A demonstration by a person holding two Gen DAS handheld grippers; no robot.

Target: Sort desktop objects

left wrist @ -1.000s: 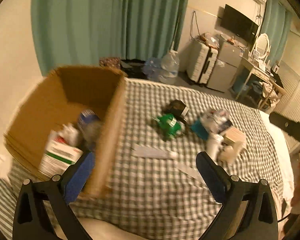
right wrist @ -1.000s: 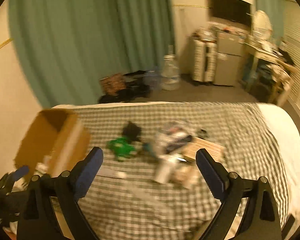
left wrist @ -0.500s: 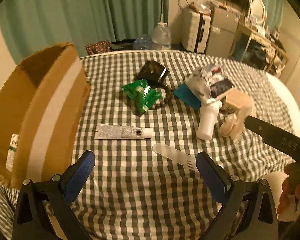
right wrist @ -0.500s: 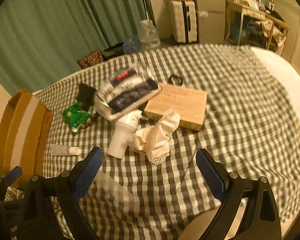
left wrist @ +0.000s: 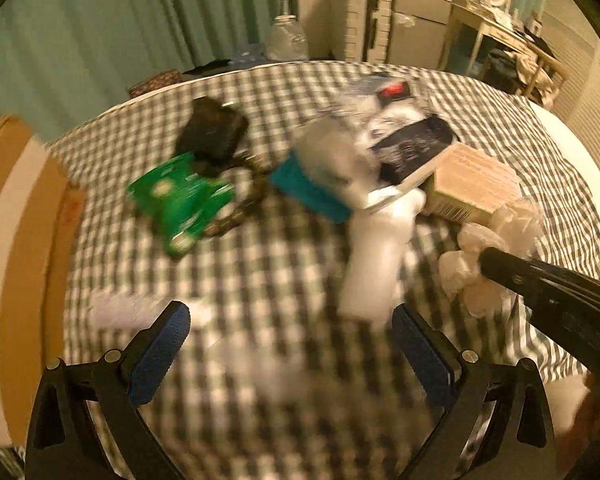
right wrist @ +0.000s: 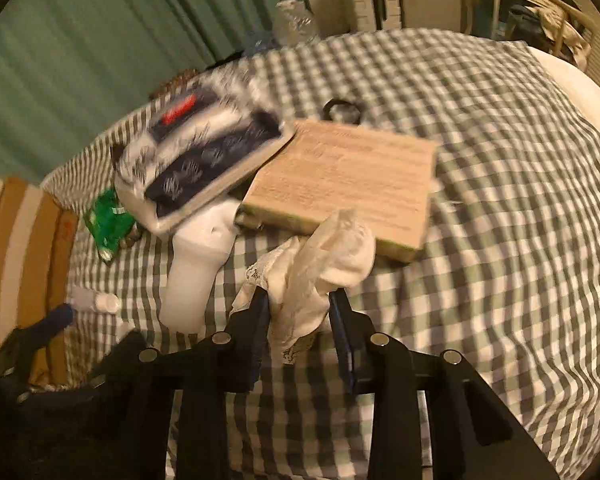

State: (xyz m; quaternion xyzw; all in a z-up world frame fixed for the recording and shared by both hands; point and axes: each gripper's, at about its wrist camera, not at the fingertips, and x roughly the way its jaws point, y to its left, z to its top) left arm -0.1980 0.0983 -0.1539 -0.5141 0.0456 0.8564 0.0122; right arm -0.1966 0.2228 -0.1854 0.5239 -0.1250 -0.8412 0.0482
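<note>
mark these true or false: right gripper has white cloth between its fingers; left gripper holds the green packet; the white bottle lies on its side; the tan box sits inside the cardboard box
1. The right gripper has the white cloth between its fingers: true; its jaws are closing on it.
2. The left gripper holds the green packet: false; it is open and empty, the packet lies further off.
3. The white bottle lies on its side: true.
4. The tan box sits inside the cardboard box: false; it lies on the checked cover.

Both the left gripper (left wrist: 286,344) and the right gripper (right wrist: 299,306) are black angular plastic frames with silver screws and blue ribbed pads (left wrist: 160,354).
</note>
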